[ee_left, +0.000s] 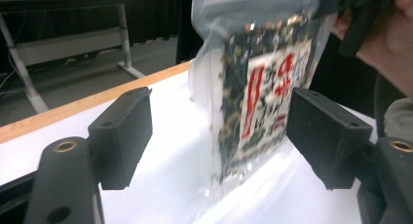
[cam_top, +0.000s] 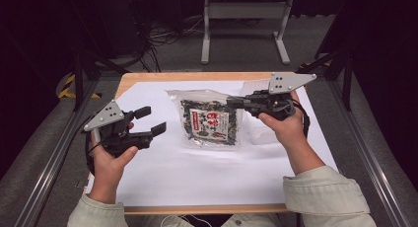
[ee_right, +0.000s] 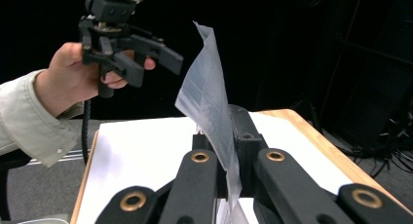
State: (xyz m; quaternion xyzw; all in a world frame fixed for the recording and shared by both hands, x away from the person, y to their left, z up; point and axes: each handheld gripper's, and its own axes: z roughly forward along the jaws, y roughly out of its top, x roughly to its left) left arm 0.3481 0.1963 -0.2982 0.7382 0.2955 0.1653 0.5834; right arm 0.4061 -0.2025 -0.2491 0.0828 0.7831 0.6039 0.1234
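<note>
My right gripper [ee_right: 229, 151] has its two black jaws pressed together on the clear upper edge of a transparent plastic pouch of dark dried seaweed with a red-and-white printed label [cam_top: 211, 122]; in the right gripper view the film stands up between the jaws as a thin pale sheet. The pouch hangs from that pinch above the white paper sheet [cam_top: 197, 172] covering the wooden table [cam_top: 148, 77], roughly mid-table, its lower end low over or touching the paper, I can't tell which. My left gripper [cam_top: 150, 121] is held apart from the pouch on its left, jaws spread wide and holding nothing; in its own view the pouch sits framed between them.

My worry is the grip: I judge only a narrow strip of slick film is clamped, so a quick swing could pull it free. Closing the left jaws onto the swaying body might crush the contents or miss.
</note>
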